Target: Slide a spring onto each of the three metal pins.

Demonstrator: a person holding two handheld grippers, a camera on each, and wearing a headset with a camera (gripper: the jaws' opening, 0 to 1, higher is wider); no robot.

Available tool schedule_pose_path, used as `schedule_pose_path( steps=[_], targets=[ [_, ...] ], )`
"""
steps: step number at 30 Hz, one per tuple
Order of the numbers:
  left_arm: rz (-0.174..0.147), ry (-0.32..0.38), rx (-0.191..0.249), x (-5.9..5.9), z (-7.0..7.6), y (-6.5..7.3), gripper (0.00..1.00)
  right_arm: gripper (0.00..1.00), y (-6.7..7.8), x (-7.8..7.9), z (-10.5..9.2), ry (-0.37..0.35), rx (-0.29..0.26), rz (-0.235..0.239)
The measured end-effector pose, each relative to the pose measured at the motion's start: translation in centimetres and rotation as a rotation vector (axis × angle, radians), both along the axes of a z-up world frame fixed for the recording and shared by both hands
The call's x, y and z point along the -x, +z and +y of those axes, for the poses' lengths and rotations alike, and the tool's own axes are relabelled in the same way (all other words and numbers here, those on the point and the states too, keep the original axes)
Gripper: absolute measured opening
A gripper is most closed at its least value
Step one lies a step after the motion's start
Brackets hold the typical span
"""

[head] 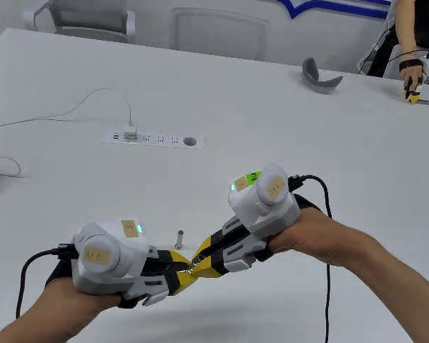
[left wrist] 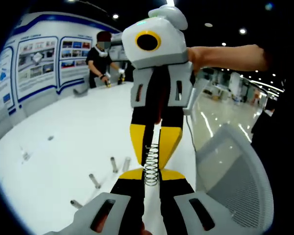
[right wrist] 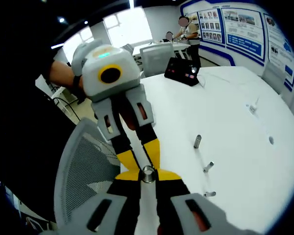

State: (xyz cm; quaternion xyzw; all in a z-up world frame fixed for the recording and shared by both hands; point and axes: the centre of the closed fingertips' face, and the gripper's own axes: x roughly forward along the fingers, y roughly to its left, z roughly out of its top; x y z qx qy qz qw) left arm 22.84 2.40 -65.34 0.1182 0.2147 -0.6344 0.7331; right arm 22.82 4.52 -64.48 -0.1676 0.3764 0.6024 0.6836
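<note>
Gripping spring, pin mostly hidden

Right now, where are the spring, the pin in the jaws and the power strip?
spring (left wrist: 151,165): left gripper view, middle coils.
pin (right wrist: 147,174): right gripper view, round end face.
power strip (head: 161,139): head view, middle of its body.

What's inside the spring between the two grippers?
The spring has coils that hide its inside. The left gripper pinches one end; a round metal end sits in the right gripper.

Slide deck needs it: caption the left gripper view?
Left tongs and right tongs meet tip to tip around a spring, metal pins on the white table behind.
</note>
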Motion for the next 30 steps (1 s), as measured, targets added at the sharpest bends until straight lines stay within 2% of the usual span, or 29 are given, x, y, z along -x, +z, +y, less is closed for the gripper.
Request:
schedule_pose_path(
  steps=[9, 14, 17, 20, 22, 26, 30],
  targets=[
    [-0.005, -0.01, -0.019, 0.1, 0.3, -0.3, 0.1, 0.12, -0.3, 0.0, 0.3, -0.005, -0.006, 0.008],
    [-0.008, -0.024, -0.033, 0.3, 0.4, -0.5, 0.1, 0.12, -0.5, 0.2, 0.6, 0.021, 0.014, -0.001],
    [-0.026, -0.043, -0.053, 0.4, 0.4, -0.7, 0.1, 0.12, -0.7, 0.3, 0.6, 0.036, 0.03, 0.001],
    [-0.029, -0.047, -0.059, 0.4, 0.4, -0.8, 0.1, 0.12, -0.7, 0.4, 0.6, 0.043, 0.038, 0.004],
    [-0.029, -0.039, -0.055, 0.3, 0.5, -0.9, 0.1, 0.12, -0.8, 0.3, 0.6, 0.041, 0.041, -0.002],
    [-0.049, -0.031, -0.055, 0.2, 0.6, -1.1, 0.11, 0.12, -1.1, 0.2, 0.7, 0.035, 0.049, -0.008],
    [-0.027, 0.021, -0.038, -0.2, 1.0, -1.3, 0.14, 0.12, -1.7, 0.0, 0.3, 0.022, 0.076, -0.017]
  ],
)
